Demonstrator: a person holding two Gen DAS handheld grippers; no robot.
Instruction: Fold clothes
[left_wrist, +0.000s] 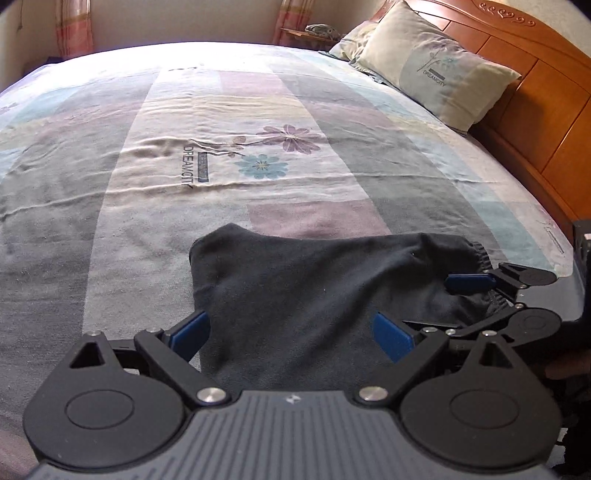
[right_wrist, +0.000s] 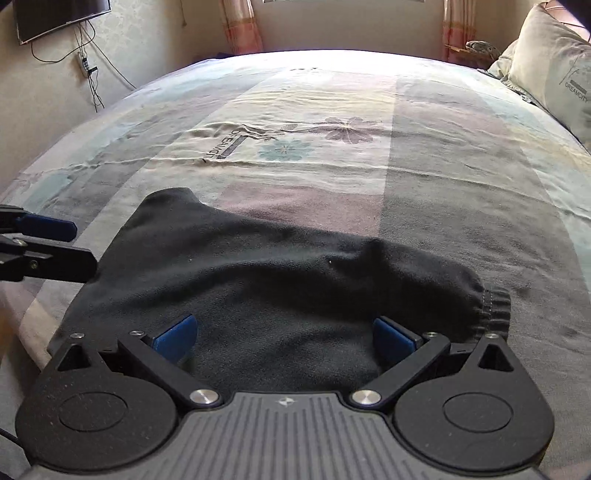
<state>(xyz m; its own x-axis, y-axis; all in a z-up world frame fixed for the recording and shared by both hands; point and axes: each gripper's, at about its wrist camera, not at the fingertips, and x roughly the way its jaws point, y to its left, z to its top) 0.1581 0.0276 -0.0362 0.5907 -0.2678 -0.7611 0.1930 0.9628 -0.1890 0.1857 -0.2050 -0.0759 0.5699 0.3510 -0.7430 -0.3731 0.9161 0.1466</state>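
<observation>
A dark, partly folded garment (left_wrist: 295, 288) lies on the near part of the bed. Its gathered elastic band (right_wrist: 495, 310) points right. My left gripper (left_wrist: 291, 332) is open, and its blue pads straddle the garment's near left portion just above the cloth. My right gripper (right_wrist: 284, 336) is also open over the near right portion, close to the elastic band. In the left wrist view the right gripper (left_wrist: 443, 302) shows at the garment's right end, its fingers spread around the elastic edge. The left gripper (right_wrist: 83, 247) appears at the left edge of the right wrist view, beside the garment's left edge.
The patchwork bedsheet (left_wrist: 229, 166) with flower prints covers the bed. Two pillows (left_wrist: 436, 66) lean on the wooden headboard (left_wrist: 535, 122) at the right. A wall-mounted screen (right_wrist: 59, 14) with hanging cables is at the far left, and curtains (right_wrist: 240, 26) hang behind the bed.
</observation>
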